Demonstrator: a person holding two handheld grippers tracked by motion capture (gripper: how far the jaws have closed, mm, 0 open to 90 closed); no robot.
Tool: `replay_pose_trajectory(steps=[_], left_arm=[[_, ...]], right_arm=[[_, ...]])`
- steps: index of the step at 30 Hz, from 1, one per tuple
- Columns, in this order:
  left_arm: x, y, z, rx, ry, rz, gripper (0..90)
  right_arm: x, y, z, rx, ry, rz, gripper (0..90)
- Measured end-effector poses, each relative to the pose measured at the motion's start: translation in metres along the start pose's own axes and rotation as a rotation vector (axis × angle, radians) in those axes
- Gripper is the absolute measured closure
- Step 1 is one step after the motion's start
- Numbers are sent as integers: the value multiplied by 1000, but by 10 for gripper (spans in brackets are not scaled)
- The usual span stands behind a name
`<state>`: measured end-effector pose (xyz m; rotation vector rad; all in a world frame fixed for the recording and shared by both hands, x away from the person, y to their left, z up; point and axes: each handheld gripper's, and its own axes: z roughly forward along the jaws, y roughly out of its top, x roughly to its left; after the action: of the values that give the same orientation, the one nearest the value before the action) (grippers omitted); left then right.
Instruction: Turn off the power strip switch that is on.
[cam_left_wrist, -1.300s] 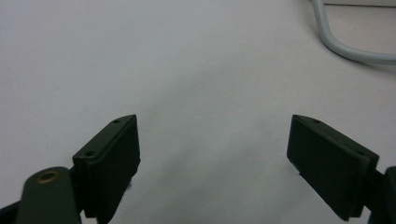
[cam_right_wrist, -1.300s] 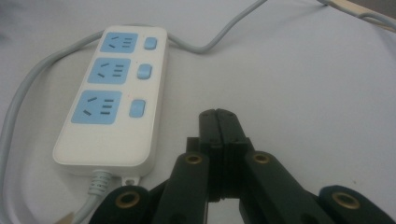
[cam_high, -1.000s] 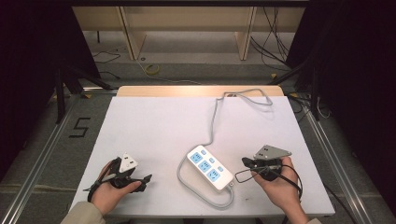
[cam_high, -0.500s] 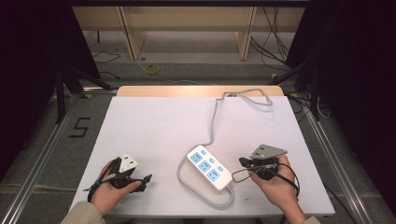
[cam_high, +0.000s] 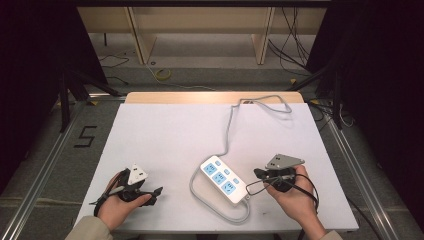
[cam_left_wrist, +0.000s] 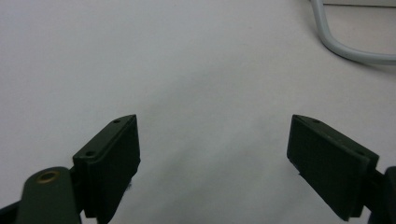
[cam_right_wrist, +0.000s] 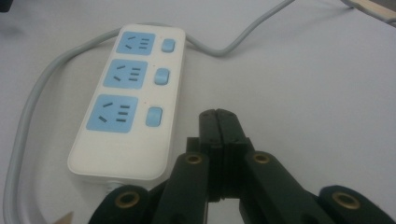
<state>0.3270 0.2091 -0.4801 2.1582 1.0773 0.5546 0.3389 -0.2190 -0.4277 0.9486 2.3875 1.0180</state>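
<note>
Right claw (cam_right_wrist: 219, 114) pressed shut beside the power strip (cam_right_wrist: 126, 98).
It has barely shifted near the tabletop's front edge; left claw (cam_left_wrist: 212, 158) gapes wide, idle.

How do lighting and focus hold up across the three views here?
High view: the white table is evenly lit, its surroundings fall into near black, and the power strip is readable though soft. Left gripper view: the open left gripper has blurred jaws over a flat, featureless table. Right gripper view: the power strip is fairly sharp, while the shut right gripper is dark and slightly soft.
</note>
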Motion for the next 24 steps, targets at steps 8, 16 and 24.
replay_pose_trajectory(steps=[8,16,24], left_arm=[[0,0,0,-2,0,-1,168],[0,0,0,-4,2,-1,168],[0,0,0,-4,2,-1,168]], right_arm=[[1,2,2,6,7,-5,900],[2,4,2,9,11,-7,900],[3,6,3,16,18,-12,900]])
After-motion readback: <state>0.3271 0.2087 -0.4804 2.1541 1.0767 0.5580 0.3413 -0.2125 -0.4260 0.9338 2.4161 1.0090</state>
